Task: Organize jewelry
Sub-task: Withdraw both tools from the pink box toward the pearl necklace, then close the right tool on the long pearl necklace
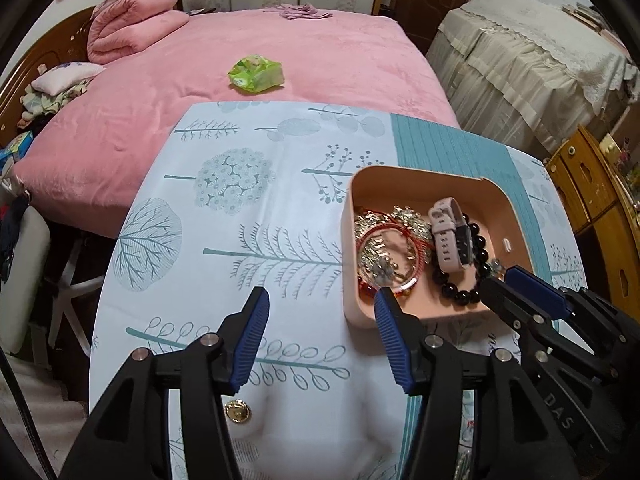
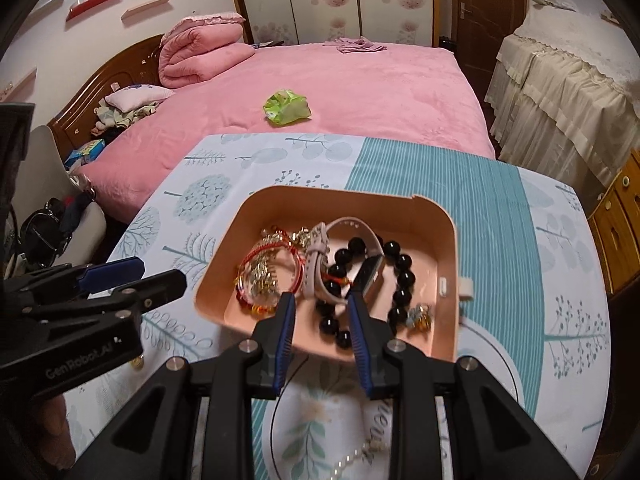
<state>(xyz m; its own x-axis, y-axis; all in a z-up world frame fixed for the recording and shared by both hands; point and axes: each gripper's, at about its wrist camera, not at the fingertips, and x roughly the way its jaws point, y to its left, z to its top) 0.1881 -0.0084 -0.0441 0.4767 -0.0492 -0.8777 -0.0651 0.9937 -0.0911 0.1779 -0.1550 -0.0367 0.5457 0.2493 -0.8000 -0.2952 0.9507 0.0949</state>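
A pink tray (image 1: 404,179) (image 2: 448,280) sits on the patterned tablecloth and holds a black bead bracelet (image 1: 464,292) (image 2: 404,276), a pink watch (image 1: 444,232) (image 2: 316,264), red string bracelets (image 1: 384,236) (image 2: 264,256) and gold pieces. My left gripper (image 1: 322,312) is open and empty, just left of the tray's near corner. My right gripper (image 2: 322,308) is open and empty over the tray's near edge; it also shows in the left wrist view (image 1: 516,288). A gold round piece (image 1: 238,412) lies on the cloth under my left gripper. A pearl strand (image 2: 352,460) lies near my right gripper.
The table (image 1: 224,208) stands against a pink bed (image 1: 280,52) with a green packet (image 1: 256,74) and a folded pink quilt (image 1: 132,20). A covered piece of furniture (image 1: 532,52) and a wooden cabinet (image 1: 600,208) stand to the right.
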